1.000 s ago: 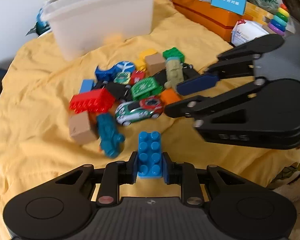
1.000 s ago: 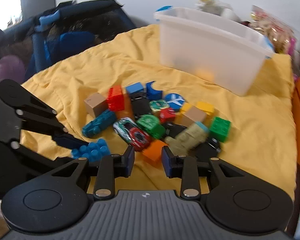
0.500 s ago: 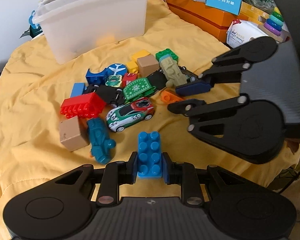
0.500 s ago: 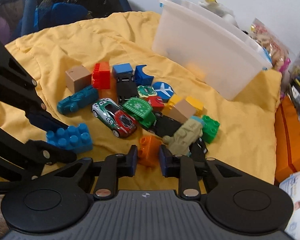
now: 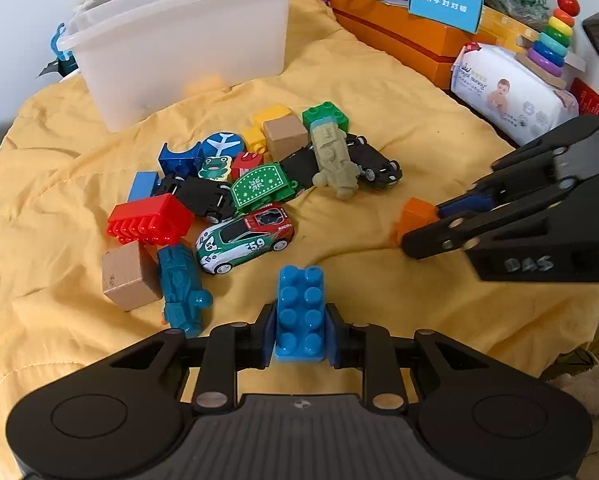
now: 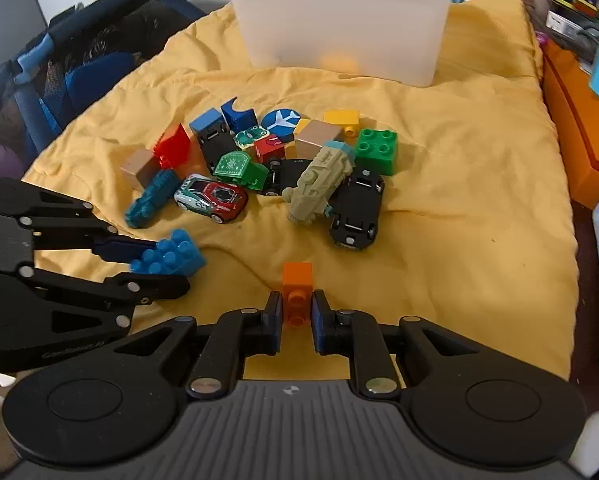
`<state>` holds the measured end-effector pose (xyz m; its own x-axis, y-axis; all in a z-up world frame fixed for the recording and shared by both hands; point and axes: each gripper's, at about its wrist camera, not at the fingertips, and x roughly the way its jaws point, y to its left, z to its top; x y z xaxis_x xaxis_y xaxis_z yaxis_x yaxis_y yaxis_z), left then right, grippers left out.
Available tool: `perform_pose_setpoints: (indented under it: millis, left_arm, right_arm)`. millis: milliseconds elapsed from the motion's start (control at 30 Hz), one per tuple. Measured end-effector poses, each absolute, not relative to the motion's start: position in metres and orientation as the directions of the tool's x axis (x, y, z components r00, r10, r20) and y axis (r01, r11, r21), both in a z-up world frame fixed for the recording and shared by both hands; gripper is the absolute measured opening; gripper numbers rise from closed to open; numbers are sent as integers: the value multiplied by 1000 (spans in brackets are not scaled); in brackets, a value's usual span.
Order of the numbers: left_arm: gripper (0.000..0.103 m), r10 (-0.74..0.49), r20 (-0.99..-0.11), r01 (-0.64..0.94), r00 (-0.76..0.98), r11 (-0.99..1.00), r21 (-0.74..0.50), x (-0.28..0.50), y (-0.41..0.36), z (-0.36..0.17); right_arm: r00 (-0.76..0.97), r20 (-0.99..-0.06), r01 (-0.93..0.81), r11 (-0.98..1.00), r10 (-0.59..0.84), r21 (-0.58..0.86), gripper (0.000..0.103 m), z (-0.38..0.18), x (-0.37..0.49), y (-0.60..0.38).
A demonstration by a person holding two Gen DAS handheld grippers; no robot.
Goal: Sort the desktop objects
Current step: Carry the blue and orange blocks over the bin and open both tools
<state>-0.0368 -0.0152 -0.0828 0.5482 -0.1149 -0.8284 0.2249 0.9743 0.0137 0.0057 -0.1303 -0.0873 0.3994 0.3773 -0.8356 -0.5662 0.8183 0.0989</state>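
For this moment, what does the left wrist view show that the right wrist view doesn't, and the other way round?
Only the left wrist view: a ring stacker toy, a wipes pack and a blue sign.
Only the right wrist view: a dark blue mesh playpen off the blanket's edge.
Both: the left gripper shut on the blue brick, the right gripper shut on the orange brick, the white bin and the toy pile on the yellow blanket.
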Motion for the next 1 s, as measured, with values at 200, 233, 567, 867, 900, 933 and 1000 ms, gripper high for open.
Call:
perform_pose_setpoints:
  millis: [200, 233, 567, 867, 900, 933, 1000]
  left_arm:
    - [28, -108, -825, 222, 554, 975, 22, -43, -16, -81]
    - [28, -110, -825, 219, 555, 976, 17, -44, -15, -81]
    - [27, -93, -765, 218, 637, 974, 63, -36, -14, -45]
    - [27, -36, -632, 138, 774, 984, 114, 21, 4, 22]
    - [27, -30, -618, 130, 786, 985, 117, 28, 6, 29]
    - [27, -19, -602, 118, 798, 985, 125, 37, 11, 38]
    - [27, 1, -583, 96, 813, 986, 135, 56, 18, 51]
  right_arm:
    - [445, -809, -590, 806, 384, 58, 26, -96, 1, -128]
    - [443, -807, -593, 803, 390, 63, 26, -95, 1, -130]
    - [468, -780, -594, 801, 415, 70, 17, -75, 10, -137]
    - [589, -679, -574, 818, 438, 29, 17, -22, 70, -124]
    - [606, -668, -573, 820, 432, 11, 17, -17, 76, -121]
    - [622, -654, -570, 821, 430, -3, 17, -12, 83, -119]
    - [651, -621, -566, 824, 436, -15, 17, 1, 101, -115]
